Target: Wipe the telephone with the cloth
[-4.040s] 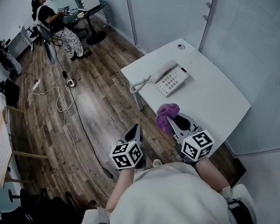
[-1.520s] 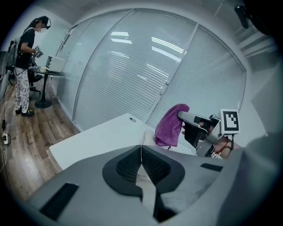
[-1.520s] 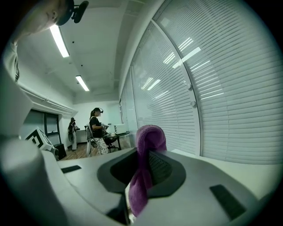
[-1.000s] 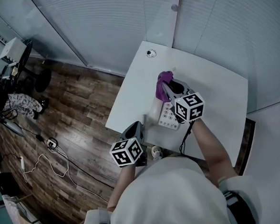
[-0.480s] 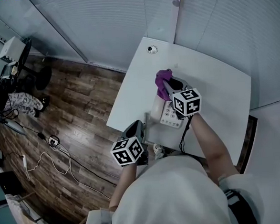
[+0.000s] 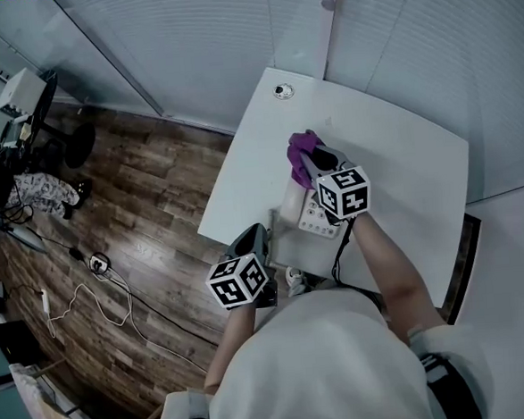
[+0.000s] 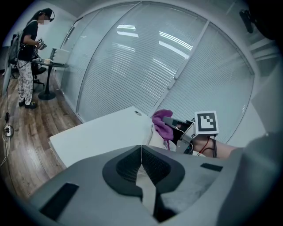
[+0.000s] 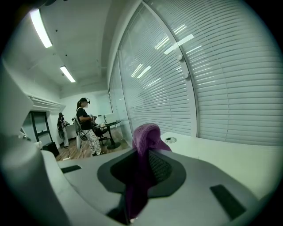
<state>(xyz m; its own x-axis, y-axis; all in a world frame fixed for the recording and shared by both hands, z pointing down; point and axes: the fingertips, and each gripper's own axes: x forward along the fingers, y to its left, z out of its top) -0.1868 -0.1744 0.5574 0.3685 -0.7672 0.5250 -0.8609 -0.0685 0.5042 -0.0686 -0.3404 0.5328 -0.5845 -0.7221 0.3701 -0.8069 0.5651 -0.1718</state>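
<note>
Right gripper [image 8: 139, 165]: jaws clamping purple cloth [image 6: 301, 148]; bunched end sticking out past tips, hanging over far end of telephone [image 6: 309, 215] (contact between the two not discernible). Telephone sitting near left edge of white table [image 6: 411, 162], partly hiding under right gripper. Left gripper [image 7: 141, 152]: jaws pressing together, gripping nothing, hovering beside table's near edge, above wood floor [image 6: 146, 221]. Person [image 8: 86, 121] standing far off in background.
</note>
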